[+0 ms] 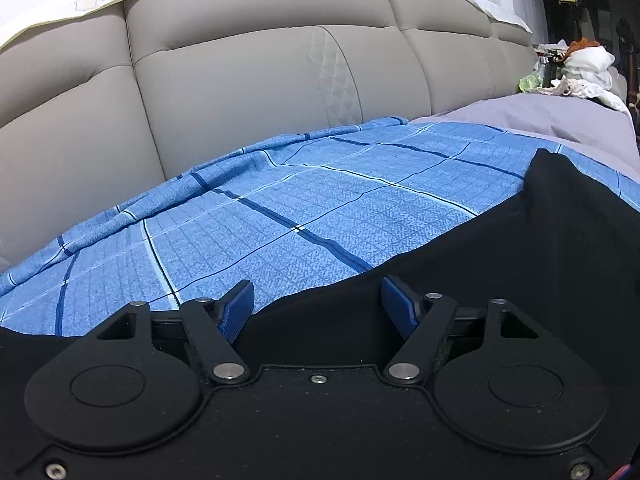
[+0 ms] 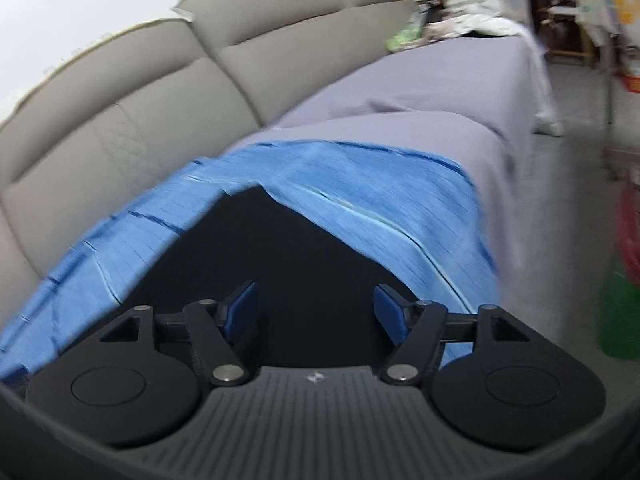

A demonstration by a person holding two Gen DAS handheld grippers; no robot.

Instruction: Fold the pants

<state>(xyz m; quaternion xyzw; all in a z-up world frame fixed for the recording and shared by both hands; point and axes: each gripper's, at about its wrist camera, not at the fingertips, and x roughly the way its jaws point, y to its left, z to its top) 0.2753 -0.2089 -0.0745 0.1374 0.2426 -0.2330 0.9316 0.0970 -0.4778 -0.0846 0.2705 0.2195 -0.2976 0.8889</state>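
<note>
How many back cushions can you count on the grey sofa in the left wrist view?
4. One grey padded back cushion at far left, one in the middle, one right of it, and a sliver at far right. More may lie outside the frame.

Grey sofa [image 1: 240, 92], blue checked sheet [image 1: 280, 216], black pants [image 1: 500, 264] on it

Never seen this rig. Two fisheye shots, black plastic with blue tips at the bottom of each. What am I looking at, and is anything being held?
No robot: a person holds a two-finger gripper in each hand, each with a fisheye camera looking along its fingers. The black parts with blue tips are those fingers. One picture looks out from the left gripper, the other from the right gripper, which is blurred. Both are open and hold nothing. In front of them the black pants lie on a blue checked cloth spread over a grey sofa. A pile of laundry sits at the far end.
</note>
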